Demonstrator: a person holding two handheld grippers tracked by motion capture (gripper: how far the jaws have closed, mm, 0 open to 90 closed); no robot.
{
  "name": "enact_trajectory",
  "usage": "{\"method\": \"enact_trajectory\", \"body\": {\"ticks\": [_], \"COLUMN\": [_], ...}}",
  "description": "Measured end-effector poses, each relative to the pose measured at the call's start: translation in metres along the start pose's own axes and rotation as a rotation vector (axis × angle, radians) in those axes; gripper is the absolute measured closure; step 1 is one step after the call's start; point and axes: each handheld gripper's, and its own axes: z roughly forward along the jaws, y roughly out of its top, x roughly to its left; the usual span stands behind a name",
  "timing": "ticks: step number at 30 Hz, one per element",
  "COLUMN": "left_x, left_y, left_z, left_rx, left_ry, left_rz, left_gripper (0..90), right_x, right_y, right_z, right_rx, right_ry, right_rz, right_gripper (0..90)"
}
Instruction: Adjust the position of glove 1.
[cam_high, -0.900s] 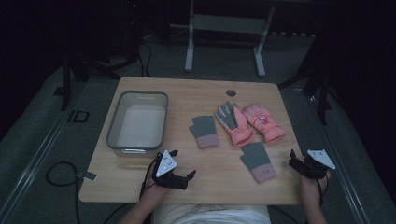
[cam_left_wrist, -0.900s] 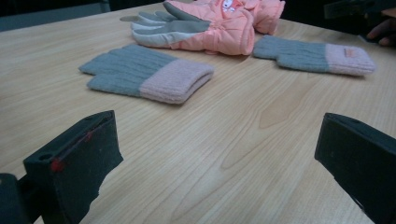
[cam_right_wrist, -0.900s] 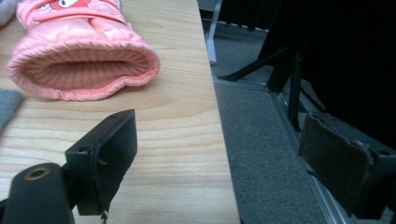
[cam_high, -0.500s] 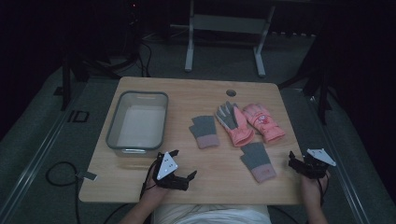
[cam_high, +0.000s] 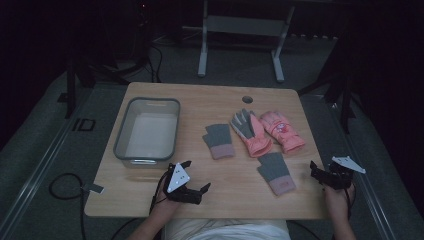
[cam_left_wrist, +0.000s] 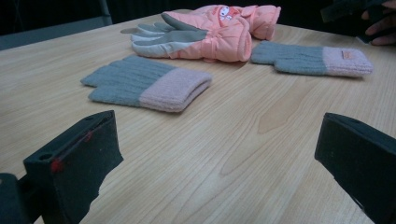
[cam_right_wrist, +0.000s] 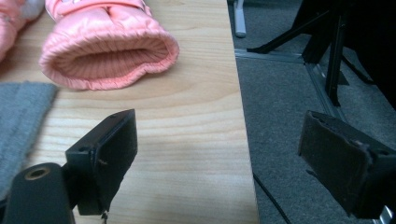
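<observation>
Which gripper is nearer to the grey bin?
Left. The left gripper sits just in front of the grey bin; the right gripper is at the table's far right edge.

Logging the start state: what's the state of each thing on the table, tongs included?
Bin: upright, empty.
Left grey glove: flat, untouched.
Right grey glove: flat, untouched.
Pink gloves: side by side, one palm up.
Left tongs: open, holding nothing.
Right tongs: open, holding nothing, at the table's right edge.

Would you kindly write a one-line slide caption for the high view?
Both open grippers, left and right, wait near four gloves beside an empty bin.
</observation>
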Motion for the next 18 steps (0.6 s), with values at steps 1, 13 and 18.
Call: {"method": "enact_trajectory", "body": {"ticks": [1,13,18], "left_x": [0.0,0.002,0.003], "left_y": [0.0,0.0,-0.001], "left_z": [0.0,-0.001,-0.001], "left_rx": [0.0,-0.006,-0.008], "left_ry": [-0.001,-0.008,-0.014], "left_rz": [0.0,-0.015,-0.029], "left_gripper": [0.0,0.0,0.0], "right_x": [0.0,0.003,0.006], "right_y": [0.002,0.035,0.05], "right_z": [-0.001,-0.016,-0.022], "right_rx": [0.001,-0.082,-0.116], "right_ry": [0.0,-0.001,0.0], "right_rz": [-0.004,-0.017,-0.028], "right_gripper": [11.9,13.4,13.4]}}
